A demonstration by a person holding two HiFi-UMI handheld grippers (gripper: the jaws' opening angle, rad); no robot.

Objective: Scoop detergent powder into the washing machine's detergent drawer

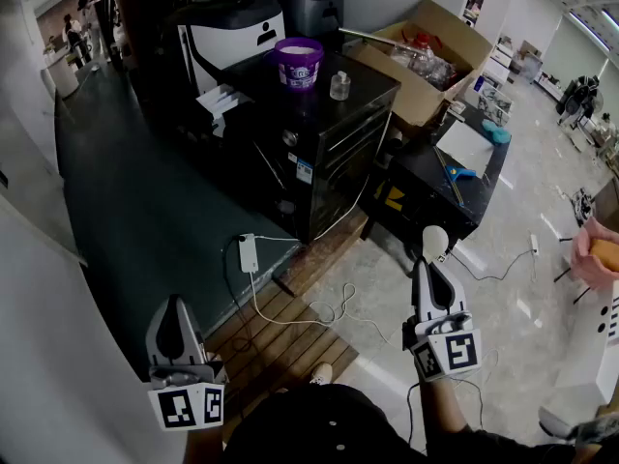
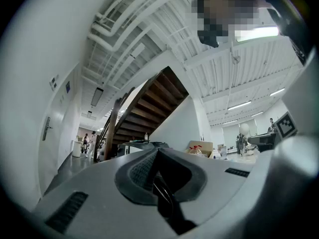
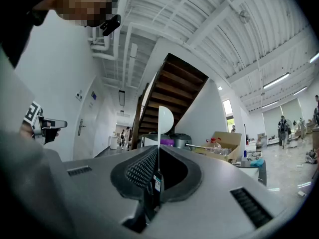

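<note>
The room is wide and open, with a dark floor (image 1: 145, 211) on the left, a patch of wooden planks (image 1: 280, 341) and pale stone tiles (image 1: 503, 298) on the right. A dark staircase (image 3: 169, 91) rises under a white ribbed ceiling. A black machine (image 1: 319, 133) stands well ahead, and on its top sits a purple tub (image 1: 299, 63). An open cardboard box (image 1: 435, 51) stands just beside it, with a low black table (image 1: 426, 187) nearer. The right gripper (image 1: 430, 264) has its jaws clamped on the handle of a white spoon (image 1: 435, 241). The spoon's long axis runs in line with the jaws. Its bowl is the far end and points away from the person toward the low table, well apart from the tub. The left gripper (image 1: 176, 329) is low over the dark floor, its jaws pressed together with nothing between them.
</note>
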